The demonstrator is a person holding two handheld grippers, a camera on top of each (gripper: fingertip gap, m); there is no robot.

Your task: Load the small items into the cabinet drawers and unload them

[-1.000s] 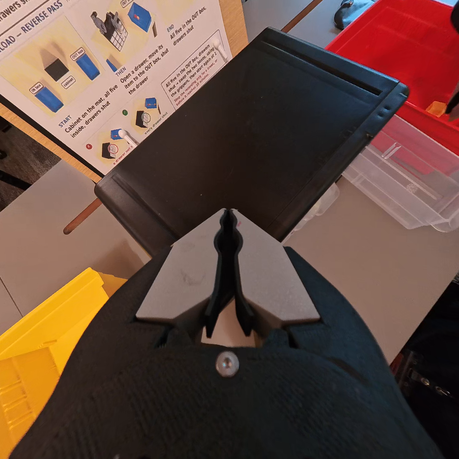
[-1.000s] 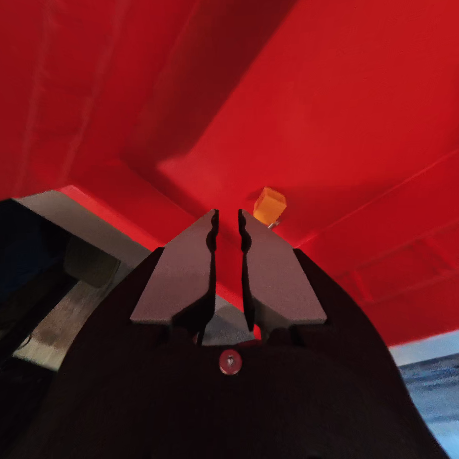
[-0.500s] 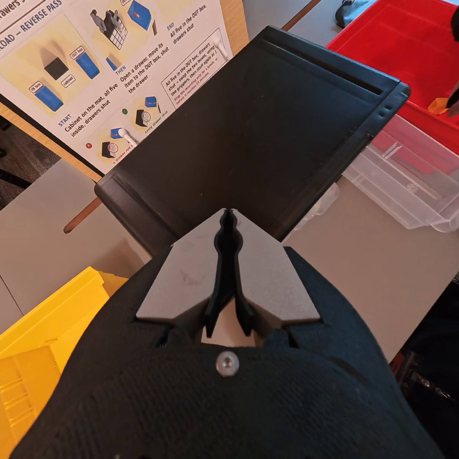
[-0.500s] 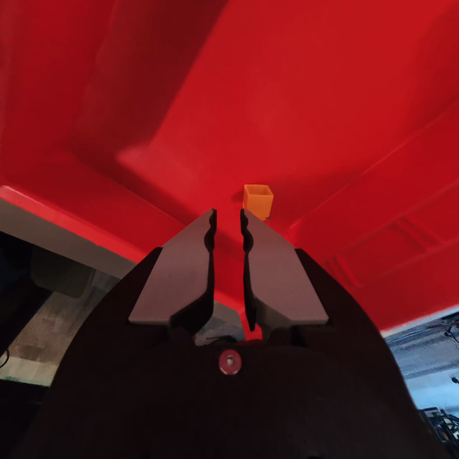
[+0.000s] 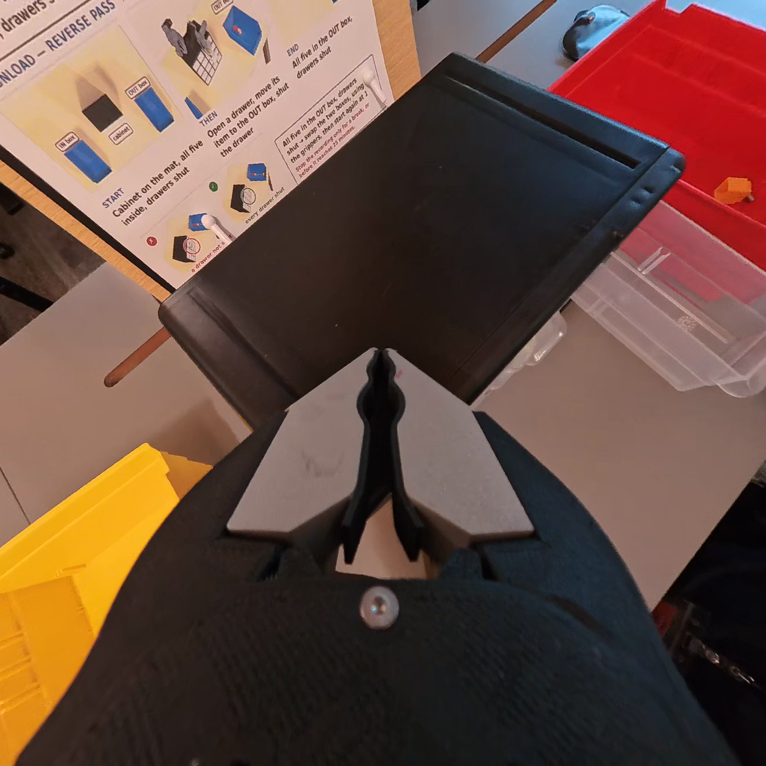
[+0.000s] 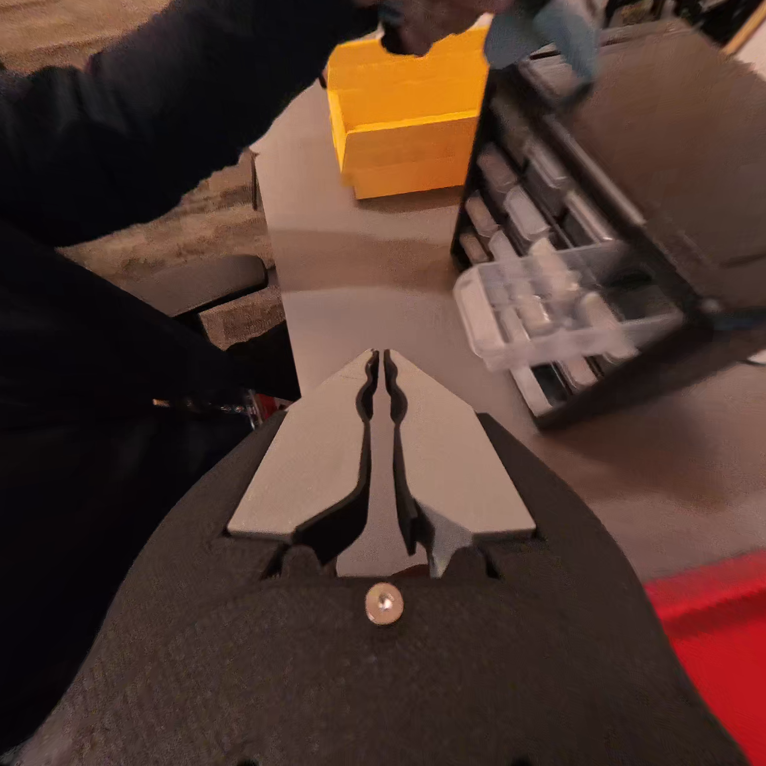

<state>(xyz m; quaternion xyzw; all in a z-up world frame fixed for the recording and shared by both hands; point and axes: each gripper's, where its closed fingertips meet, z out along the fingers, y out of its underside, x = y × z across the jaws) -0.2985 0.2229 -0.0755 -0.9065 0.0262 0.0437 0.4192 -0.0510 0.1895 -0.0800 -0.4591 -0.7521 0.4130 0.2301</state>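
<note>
The grey bench carries everything I need close together: the black drawer cabinet in the middle, a yellow bin on one side and a red bin on the other, so each gripper has one bin within short reach. Behind the cabinet an instruction poster leans where I can see it while I work.

I hold the left gripper above the top of the cabinet, its jaws closed with nothing between them. I judge it is parked there so it can steady the cabinet or reach the drawers quickly.

The right gripper points over the bench toward the front of the cabinet. Its jaws are nearly together, only a thin slit remains, and they carry nothing. This view is blurred, so small details are not sure.

One clear plastic drawer stands pulled out of the cabinet front; I cannot tell whether something lies in it. It is open, I think, because an item goes in or out of it. The small orange item lies on the floor of the red bin, near its front wall, apart from both grippers. From this I judge one unloading step is done, and the open drawer should be pushed shut next.
</note>
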